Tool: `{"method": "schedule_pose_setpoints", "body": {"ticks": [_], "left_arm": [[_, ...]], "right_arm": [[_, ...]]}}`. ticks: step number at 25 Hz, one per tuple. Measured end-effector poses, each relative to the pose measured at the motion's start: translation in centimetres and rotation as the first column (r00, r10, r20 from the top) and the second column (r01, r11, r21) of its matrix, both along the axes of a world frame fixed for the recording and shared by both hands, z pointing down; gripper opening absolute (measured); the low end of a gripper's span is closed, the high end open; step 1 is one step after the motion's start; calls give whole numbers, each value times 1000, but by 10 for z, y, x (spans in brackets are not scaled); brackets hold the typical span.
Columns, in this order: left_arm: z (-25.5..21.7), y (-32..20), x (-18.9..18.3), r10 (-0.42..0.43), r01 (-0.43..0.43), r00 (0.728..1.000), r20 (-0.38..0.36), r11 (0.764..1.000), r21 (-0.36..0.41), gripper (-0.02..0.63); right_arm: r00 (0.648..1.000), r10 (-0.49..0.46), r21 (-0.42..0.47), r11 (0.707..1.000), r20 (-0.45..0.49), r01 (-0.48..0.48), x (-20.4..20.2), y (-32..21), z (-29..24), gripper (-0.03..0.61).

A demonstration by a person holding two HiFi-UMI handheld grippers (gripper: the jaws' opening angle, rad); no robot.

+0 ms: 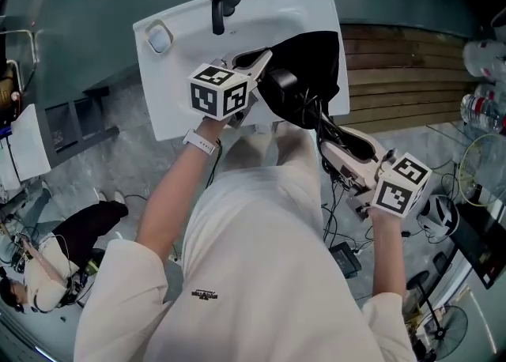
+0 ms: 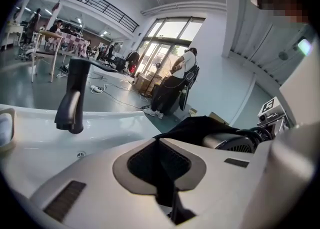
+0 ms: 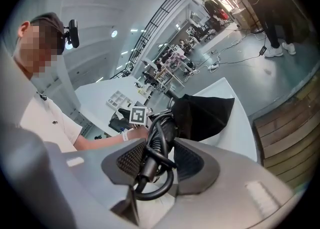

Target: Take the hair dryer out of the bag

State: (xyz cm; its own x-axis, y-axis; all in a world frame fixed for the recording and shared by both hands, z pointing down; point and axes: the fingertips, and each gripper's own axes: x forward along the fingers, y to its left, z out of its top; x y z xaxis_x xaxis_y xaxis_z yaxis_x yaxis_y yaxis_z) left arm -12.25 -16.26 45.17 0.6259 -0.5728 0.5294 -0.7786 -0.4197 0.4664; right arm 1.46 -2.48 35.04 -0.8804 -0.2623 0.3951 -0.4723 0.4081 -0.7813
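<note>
A black bag [image 1: 312, 56] lies over the right side of a white sink [image 1: 178, 96]. My left gripper [image 1: 263, 60] is shut on the bag's near edge, and black fabric shows pinched between its pads [image 2: 160, 148]. The hair dryer [image 1: 282, 82] sticks partly out of the bag's mouth, and its silver body and grille [image 2: 235, 143] sit just right of my left jaws. My right gripper [image 1: 330, 125] is shut on the dryer's handle with the black cord wound round it [image 3: 155, 145]. Behind the handle is the bag [image 3: 207, 110].
A black faucet [image 1: 218, 1] stands at the back of the sink, also seen in the left gripper view [image 2: 72, 100]. A small dish [image 1: 160, 37] sits at the sink's left corner. Wooden slats [image 1: 403, 76] lie to the right. Cables and gear litter the floor [image 1: 348, 254].
</note>
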Motion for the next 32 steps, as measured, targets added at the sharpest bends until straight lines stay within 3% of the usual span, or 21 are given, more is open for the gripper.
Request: {"method": "schedule_pose_setpoints", "body": {"ticks": [6,10,18,25,32], "left_arm": [[4,6,-3,-27,27,1000,-10,1000,8,23],[10,7,-12,-33,32,999,27,999,29,23],[-6,10,-29,-123,124,991,-48,992,18,25],[-20,12,-44,-189,190,976,-107,982,8,65],[-42,25,-56,-182,186,980,-82,981,51,75]], "right_arm": [[999,25,-22,999,47,-24,-5,7,-7,189],[993,55,-51,997,102,-50,-12,6,-10,189],[983,84,-74,995,163,-73,-14,8,-24,189],[960,115,-115,990,256,-88,-20,11,-40,189],[921,130,-113,989,368,-95,-33,22,-81,189]]}}
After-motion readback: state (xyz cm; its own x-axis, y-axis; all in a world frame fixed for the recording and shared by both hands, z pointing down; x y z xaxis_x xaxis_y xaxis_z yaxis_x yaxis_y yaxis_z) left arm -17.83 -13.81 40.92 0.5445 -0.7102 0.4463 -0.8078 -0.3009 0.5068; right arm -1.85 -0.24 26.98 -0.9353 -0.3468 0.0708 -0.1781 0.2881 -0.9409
